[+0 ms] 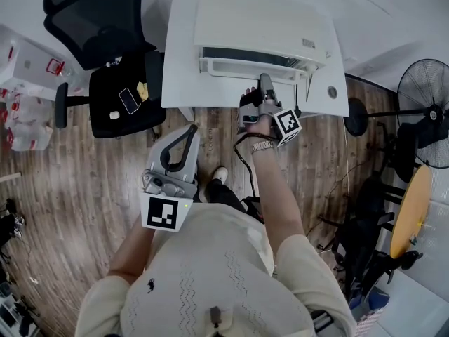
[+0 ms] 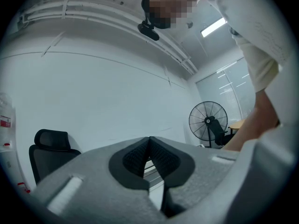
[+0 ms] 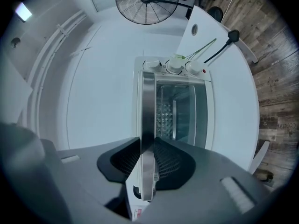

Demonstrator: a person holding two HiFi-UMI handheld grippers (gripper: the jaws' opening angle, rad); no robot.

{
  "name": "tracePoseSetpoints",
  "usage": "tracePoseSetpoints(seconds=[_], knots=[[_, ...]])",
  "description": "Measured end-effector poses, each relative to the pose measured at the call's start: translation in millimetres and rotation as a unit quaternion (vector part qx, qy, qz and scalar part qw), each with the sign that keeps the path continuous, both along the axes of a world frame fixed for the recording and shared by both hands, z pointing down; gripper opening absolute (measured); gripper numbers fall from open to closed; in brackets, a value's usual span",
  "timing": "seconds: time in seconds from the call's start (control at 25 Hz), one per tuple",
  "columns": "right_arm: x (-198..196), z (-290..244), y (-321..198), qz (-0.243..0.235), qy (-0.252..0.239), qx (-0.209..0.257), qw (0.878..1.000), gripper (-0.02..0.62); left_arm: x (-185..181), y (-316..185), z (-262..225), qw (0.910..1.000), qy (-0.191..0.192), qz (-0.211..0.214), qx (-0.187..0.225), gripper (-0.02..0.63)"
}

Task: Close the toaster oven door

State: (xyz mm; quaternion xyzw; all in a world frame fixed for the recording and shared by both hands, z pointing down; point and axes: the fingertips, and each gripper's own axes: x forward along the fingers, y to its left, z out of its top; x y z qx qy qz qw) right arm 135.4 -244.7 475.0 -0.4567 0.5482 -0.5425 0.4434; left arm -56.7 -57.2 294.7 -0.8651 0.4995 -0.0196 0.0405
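- A chair (image 1: 98, 20) stands at the far left, well clear of the work.
- The left gripper (image 2: 149, 141) hangs near the body, short of the desk (image 1: 182, 83). Its jaws are together on nothing. It has no part in this step, but it could brace the oven if that starts to slide.
- The oven (image 1: 259, 20) sits at the far middle of the desk. Its door (image 1: 245, 65) is partly open and leans out toward the person.
- The right gripper (image 1: 266, 83) is level and clamped across the handle (image 3: 147, 120), with a pad pressed on each side of the bar. The rack shows inside, past the door.
- To close it well, hold that clamp firm. Swing the handle up and away along the hinge's arc rather than shoving straight in, which would likely push the oven back.
- Slow near the end, and let go only once the door seats flush.
- A fan (image 1: 424, 111) stands at the right, out of reach.
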Motion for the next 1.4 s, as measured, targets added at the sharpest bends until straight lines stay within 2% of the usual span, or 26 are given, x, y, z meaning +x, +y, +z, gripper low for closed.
tracePoseSetpoints(seconds=[1.4], knots=[[-2.2, -15.8, -30.4, -0.002, 0.001, 0.009, 1.000, 0.107, 3.4, -18.2, -0.2, 0.9999, 0.003, -0.012, 0.002, 0.003]])
